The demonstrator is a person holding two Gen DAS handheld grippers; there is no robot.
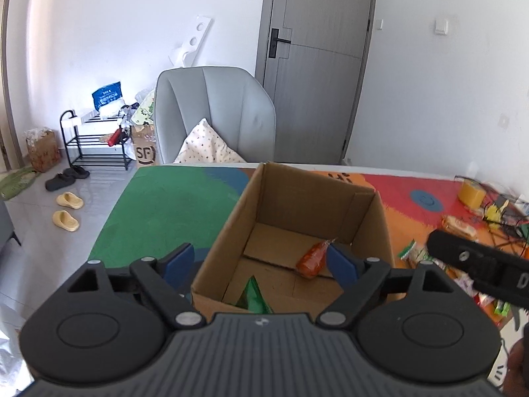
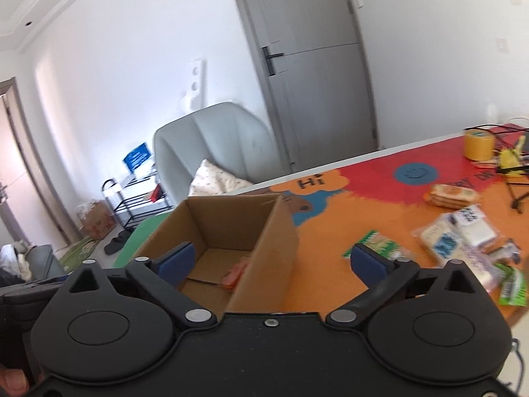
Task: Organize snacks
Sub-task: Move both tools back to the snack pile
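An open cardboard box (image 1: 228,231) stands on the colourful table mat; it also shows in the right wrist view (image 2: 274,241). Inside lie an orange snack packet (image 1: 312,259), also seen in the right wrist view (image 2: 236,273), and a green packet (image 1: 253,296). My left gripper (image 1: 261,263) is open and empty, hovering over the box's near wall. My right gripper (image 2: 272,263) is open and empty above the box's right wall; its black body (image 1: 479,264) shows at the right of the left wrist view. Loose snack packets (image 2: 463,241) lie on the mat to the right.
A yellow tape roll (image 2: 477,145), cables (image 2: 512,165) and a biscuit pack (image 2: 451,195) lie at the table's far right. A grey chair (image 1: 215,112) with a pillow stands behind the table. A shoe rack (image 1: 96,142), boxes and slippers are on the floor at left.
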